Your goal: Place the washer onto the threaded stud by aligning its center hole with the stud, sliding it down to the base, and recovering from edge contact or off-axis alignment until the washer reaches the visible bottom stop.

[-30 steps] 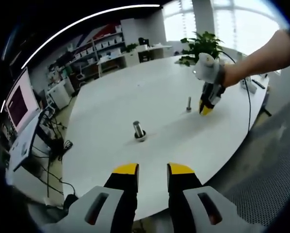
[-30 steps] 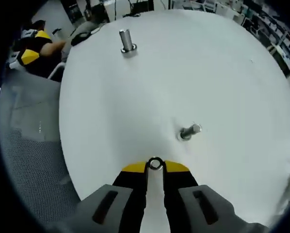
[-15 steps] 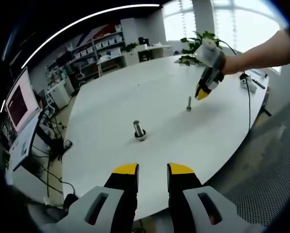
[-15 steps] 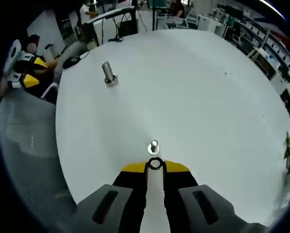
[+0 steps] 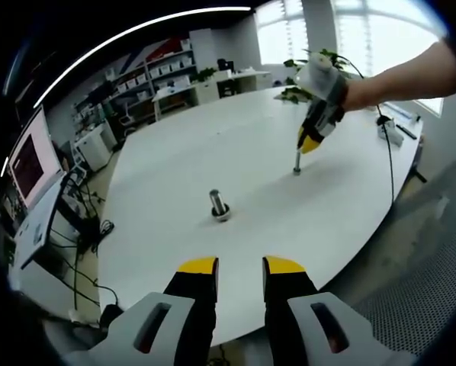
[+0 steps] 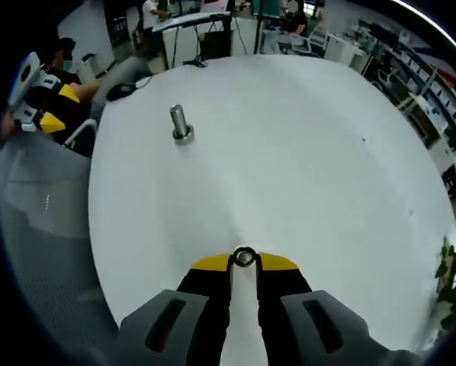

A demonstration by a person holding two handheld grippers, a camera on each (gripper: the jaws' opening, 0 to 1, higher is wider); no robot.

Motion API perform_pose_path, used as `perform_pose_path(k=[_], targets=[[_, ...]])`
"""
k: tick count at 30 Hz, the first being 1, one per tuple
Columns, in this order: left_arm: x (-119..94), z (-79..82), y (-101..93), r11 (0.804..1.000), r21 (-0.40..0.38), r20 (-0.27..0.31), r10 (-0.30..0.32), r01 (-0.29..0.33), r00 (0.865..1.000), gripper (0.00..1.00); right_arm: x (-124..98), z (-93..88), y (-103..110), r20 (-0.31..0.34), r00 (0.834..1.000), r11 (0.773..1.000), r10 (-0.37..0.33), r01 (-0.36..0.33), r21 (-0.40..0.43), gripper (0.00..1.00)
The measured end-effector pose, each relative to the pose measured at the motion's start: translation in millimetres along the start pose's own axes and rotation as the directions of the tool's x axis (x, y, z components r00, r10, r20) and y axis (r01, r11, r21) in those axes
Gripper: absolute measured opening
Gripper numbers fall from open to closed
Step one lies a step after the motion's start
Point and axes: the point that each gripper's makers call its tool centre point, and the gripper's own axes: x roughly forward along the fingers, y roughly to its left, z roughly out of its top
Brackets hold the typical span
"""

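Observation:
My right gripper (image 6: 244, 263) is shut on a small metal washer (image 6: 244, 258), pinched edge-on between its yellow tips. In the left gripper view that gripper (image 5: 306, 145) hangs from a person's hand, tips down, right over the top of the thin threaded stud (image 5: 296, 162) on the white round table (image 5: 213, 145). In the right gripper view the stud is hidden behind the washer and the tips. My left gripper (image 5: 241, 267) stands open at the near table edge with nothing between its fingers.
A thicker bolt with a washer at its base (image 5: 219, 206) stands upright mid-table, also far left as the bolt (image 6: 181, 123) in the right gripper view. A potted plant (image 5: 312, 65) and a cable (image 5: 388, 152) are at the far side. Desks and shelves ring the room.
The right gripper has moved with the washer from beside the thin stud to directly over it. In the right gripper view the stud has slipped out of sight behind the washer. The left gripper held still.

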Motion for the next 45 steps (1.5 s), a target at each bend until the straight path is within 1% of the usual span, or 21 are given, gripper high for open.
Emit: perform_pose_path(k=[3,5,8,14,18,23,26,30,32,36,40,42,45], targets=[[-0.6,1.6,1.1,1.0,-0.001,0.008,0.005,-0.005,1.0,0.2,3.0,-0.5,-2.0,-0.018,1.0,1.0,-0.006,0.006,-0.013,0.13],[0.1,0.2,1.1,1.0,0.0,0.001,0.004,-0.004,1.0,0.2,4.7,-1.0,-1.6,-0.026,1.0,1.0,-0.002,0.001,-0.018,0.13],[-0.3,1.1,0.4,1.0,0.002,0.004,0.002,-0.002,1.0,0.2,8.3,-5.0,0.0,-0.057,0.998,0.999,0.006,-0.007,-0.033,0.13],[0.2,0.5,0.4,1.0,0.0,0.001,0.0,0.0,1.0,0.2,13.3,-4.7,0.6,-0.072,0.997,0.999,0.014,-0.017,-0.041,0.13],[0.7,-0.6,0.5,1.0,0.0,-0.005,0.0,0.0,1.0,0.2,23.1,-9.3,-0.1,-0.096,0.995,0.999,0.025,-0.03,-0.043,0.13],[1.5,-1.6,0.5,1.0,-0.002,-0.01,-0.002,0.002,1.0,0.2,31.2,-12.1,0.8,-0.123,0.992,0.996,0.034,-0.044,-0.072,0.13],[1.3,-1.8,1.7,1.0,-0.011,-0.008,-0.001,0.001,1.0,0.2,37.5,-12.7,-0.2,-0.126,0.991,0.997,0.04,-0.048,-0.066,0.13],[0.9,-2.2,1.5,1.0,-0.013,-0.01,0.001,-0.001,1.0,0.2,44.0,-18.4,4.0,-0.142,0.988,0.997,0.052,-0.061,-0.055,0.14],[1.0,-2.2,1.4,1.0,-0.011,-0.011,0.001,-0.001,1.0,0.2,46.1,-20.1,4.4,-0.144,0.988,0.996,0.052,-0.062,-0.062,0.14],[1.9,-3.2,1.4,1.0,-0.013,-0.016,0.0,0.0,1.0,0.2,47.9,-23.8,6.0,-0.139,0.989,0.997,0.051,-0.059,-0.051,0.14],[2.2,-3.7,0.7,1.0,-0.008,-0.021,-0.002,0.001,1.0,0.2,47.4,-22.1,3.7,-0.106,0.994,0.998,0.039,-0.045,-0.053,0.16],[2.4,-4.3,0.4,1.0,-0.008,-0.024,-0.003,0.003,1.0,0.2,46.5,-21.6,3.3,-0.093,0.995,0.999,0.037,-0.04,-0.032,0.2],[2.7,-5.0,-0.1,1.0,-0.007,-0.027,-0.006,0.006,1.0,0.2,42.5,-23.2,4.1,-0.074,0.996,0.999,0.04,-0.041,-0.016,0.2]])
